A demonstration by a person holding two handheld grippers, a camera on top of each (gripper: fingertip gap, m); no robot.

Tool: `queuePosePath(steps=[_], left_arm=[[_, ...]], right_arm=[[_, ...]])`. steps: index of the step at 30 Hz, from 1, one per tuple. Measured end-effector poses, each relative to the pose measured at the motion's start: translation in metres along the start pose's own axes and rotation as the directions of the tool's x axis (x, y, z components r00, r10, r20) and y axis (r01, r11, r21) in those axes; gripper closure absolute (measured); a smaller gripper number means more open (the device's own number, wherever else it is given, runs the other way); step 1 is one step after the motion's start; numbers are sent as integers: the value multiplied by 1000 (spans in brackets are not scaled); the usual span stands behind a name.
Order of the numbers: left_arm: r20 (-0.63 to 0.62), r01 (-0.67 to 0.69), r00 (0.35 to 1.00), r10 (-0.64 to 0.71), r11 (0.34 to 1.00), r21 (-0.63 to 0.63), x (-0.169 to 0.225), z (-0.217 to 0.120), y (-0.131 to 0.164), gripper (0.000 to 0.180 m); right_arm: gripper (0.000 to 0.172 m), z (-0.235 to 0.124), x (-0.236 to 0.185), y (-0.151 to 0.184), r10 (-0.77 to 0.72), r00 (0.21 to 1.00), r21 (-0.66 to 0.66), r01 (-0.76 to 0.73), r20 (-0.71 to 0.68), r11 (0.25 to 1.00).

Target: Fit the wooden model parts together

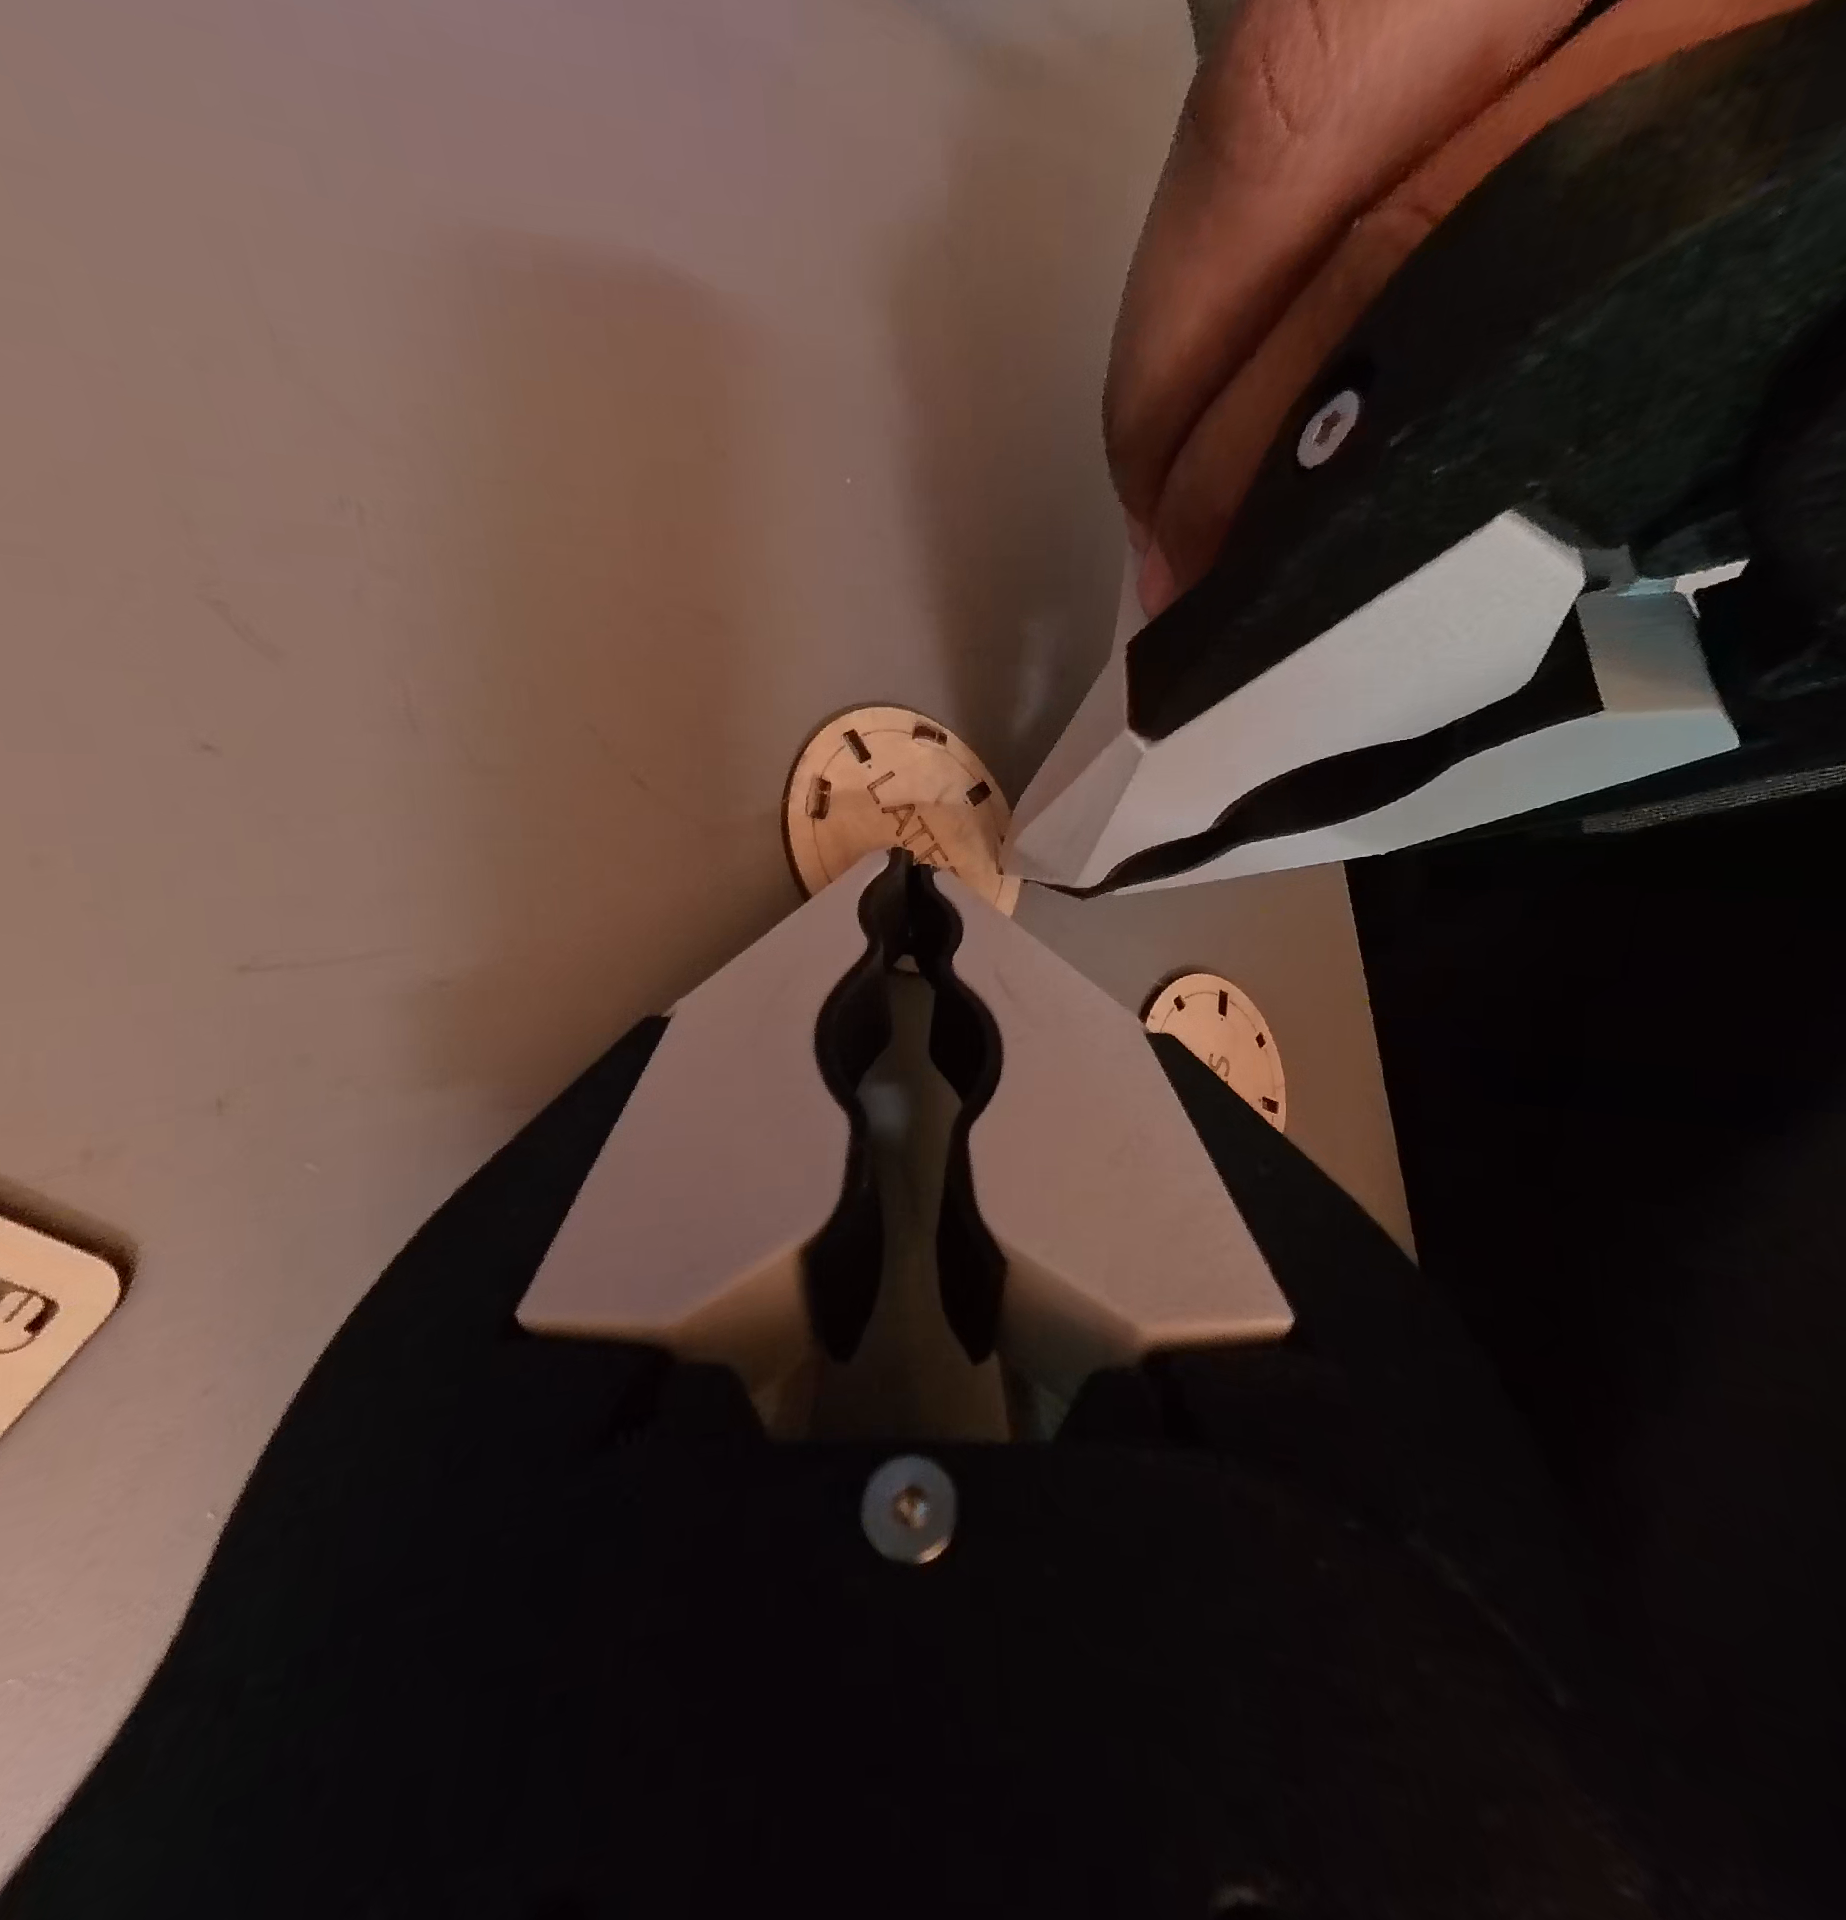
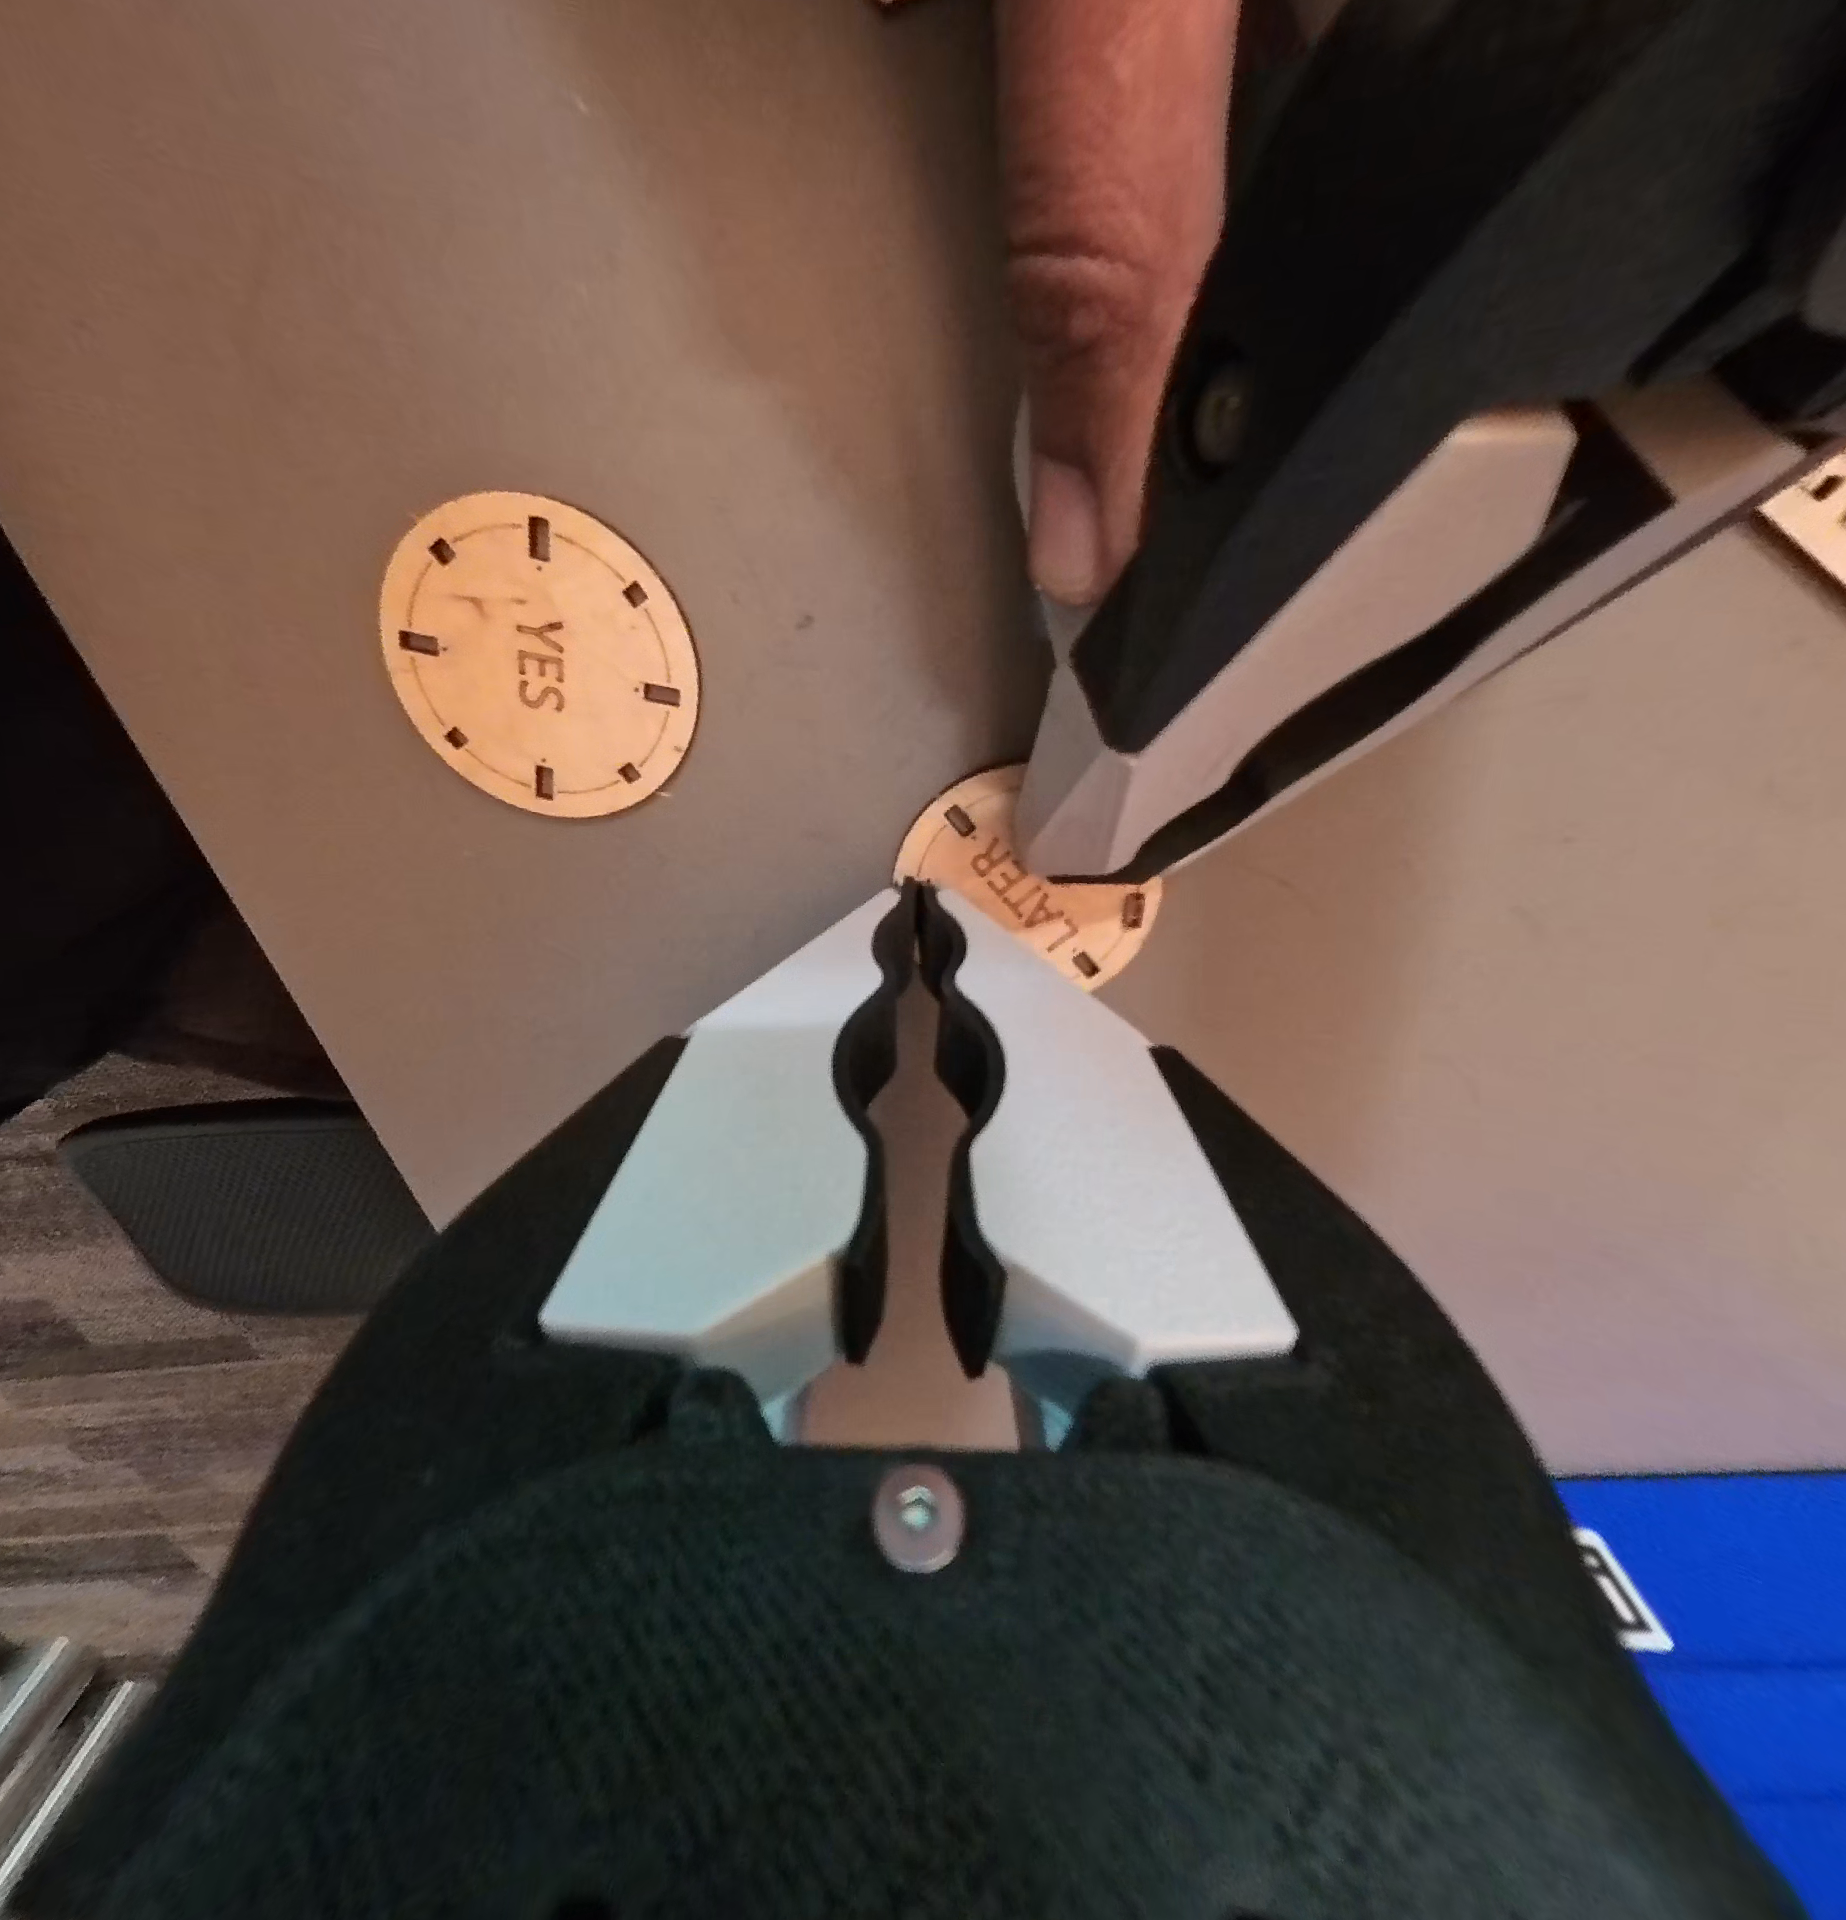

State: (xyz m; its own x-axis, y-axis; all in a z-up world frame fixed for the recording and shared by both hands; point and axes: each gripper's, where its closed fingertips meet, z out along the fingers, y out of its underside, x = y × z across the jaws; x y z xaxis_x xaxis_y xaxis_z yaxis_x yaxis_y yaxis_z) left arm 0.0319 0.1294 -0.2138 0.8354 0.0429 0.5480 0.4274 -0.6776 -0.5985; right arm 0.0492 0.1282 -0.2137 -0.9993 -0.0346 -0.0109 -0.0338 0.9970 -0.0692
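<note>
The left gripper [image 1: 903, 864] has its jaws pressed together, and its tips rest on top of the small wooden disc [image 1: 877, 795]. The right gripper [image 2: 919, 888], also closed, sits at that disc's edge. 1 larger wooden disc [image 2: 540, 660] lies near the small one on the grey table [image 2: 223, 260].

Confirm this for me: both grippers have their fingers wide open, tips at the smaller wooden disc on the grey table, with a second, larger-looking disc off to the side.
Not quite. The fingers are closed, not wide open: the right wrist view shows the right gripper and left gripper both shut. Their tips do meet the wooden disc on the table, the second disc aside.
</note>
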Motion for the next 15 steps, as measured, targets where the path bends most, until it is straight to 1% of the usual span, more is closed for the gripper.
queuePosePath(steps=[5,10,15], left_arm=[[5,1,1000,-1,1000,0,0,0,0,180],[21,-7,1000,7,1000,-8,0,0,0,180],[31,-7,999,8,1000,-12,0,0,0,179]], right_arm=[[172,0,0,-1,16,1000,3,-16,25,1000],[172,1,0,-1,-17,1000,-1,17,2,1000],[172,2,1,-1,-38,999,-11,38,11,999]])
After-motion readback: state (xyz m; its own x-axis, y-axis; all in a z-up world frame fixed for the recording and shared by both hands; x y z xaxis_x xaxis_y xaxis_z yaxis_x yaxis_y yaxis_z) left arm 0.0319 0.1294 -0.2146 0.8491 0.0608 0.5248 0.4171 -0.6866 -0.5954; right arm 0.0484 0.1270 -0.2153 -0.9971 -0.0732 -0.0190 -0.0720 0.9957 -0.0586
